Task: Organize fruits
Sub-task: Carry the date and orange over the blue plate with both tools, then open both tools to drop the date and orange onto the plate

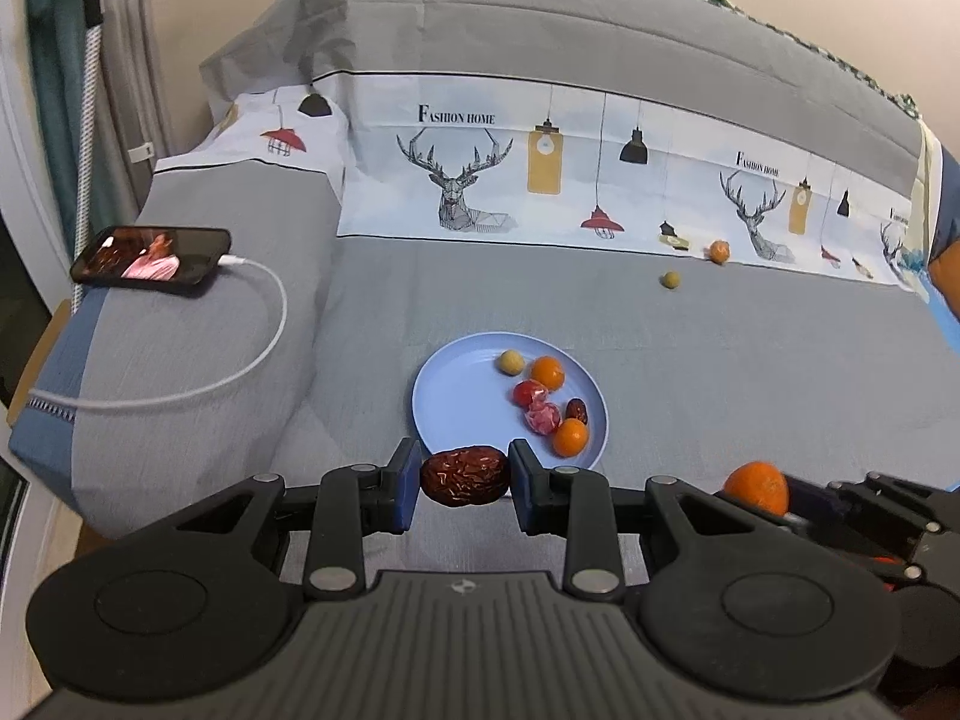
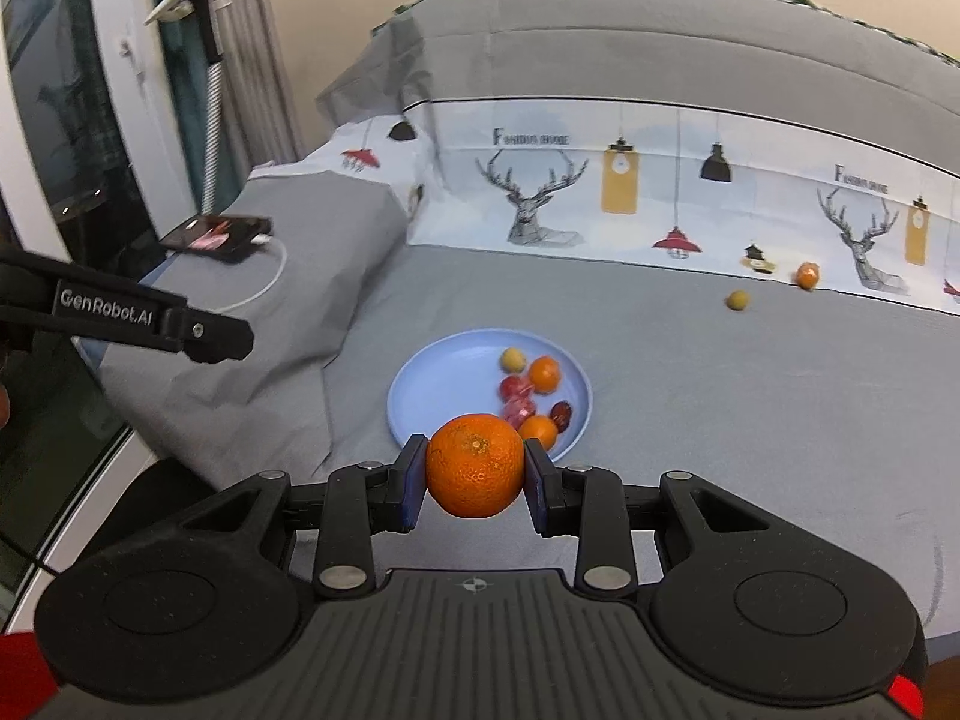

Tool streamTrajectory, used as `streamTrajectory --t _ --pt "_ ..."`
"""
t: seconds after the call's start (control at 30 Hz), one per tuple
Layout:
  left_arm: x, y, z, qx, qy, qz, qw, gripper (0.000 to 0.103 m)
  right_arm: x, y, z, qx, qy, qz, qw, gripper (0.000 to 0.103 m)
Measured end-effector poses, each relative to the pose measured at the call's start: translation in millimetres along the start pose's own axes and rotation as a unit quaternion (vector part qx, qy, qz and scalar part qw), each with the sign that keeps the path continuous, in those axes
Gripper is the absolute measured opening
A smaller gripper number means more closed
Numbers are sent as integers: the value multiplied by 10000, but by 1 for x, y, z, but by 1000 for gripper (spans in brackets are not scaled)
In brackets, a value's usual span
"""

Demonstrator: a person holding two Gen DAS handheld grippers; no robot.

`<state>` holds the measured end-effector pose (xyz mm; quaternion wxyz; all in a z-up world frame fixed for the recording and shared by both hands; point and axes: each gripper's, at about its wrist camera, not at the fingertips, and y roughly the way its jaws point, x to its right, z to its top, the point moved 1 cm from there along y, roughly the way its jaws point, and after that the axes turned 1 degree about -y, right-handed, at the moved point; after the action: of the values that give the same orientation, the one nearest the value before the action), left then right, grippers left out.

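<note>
A light blue plate (image 1: 456,384) lies on the grey bed and holds several small fruits: oranges, a yellow one, red ones and a dark date. My left gripper (image 1: 463,479) is shut on a wrinkled dark red date (image 1: 465,476), held just before the plate's near rim. My right gripper (image 2: 475,469) is shut on a large orange (image 2: 475,465), also near the plate (image 2: 444,384). The orange shows in the left wrist view (image 1: 757,485) at the right. A small yellow fruit (image 1: 670,280) and a small orange (image 1: 719,251) lie loose farther back.
A phone (image 1: 153,255) with a white charging cable (image 1: 264,324) lies on a grey pillow at the left. A folded quilt with deer print (image 1: 540,168) rises behind. The left gripper's body (image 2: 138,318) shows at the left of the right wrist view.
</note>
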<state>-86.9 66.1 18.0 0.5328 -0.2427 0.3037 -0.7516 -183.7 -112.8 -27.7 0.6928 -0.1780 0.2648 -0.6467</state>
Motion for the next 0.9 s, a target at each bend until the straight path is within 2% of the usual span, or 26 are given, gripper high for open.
streamTrajectory --t 0.3,0.7,0.9 --pt "13 56 30 -250 131 100 9996 35 22 38 19 12 40 -192 9998 35" --pt "19 153 52 -774 324 156 9964 35 34 127 31 -239 70 -334 9991 35" --pt "19 194 56 -970 432 216 9941 35 36 168 31 -443 46 -275 9986 35"
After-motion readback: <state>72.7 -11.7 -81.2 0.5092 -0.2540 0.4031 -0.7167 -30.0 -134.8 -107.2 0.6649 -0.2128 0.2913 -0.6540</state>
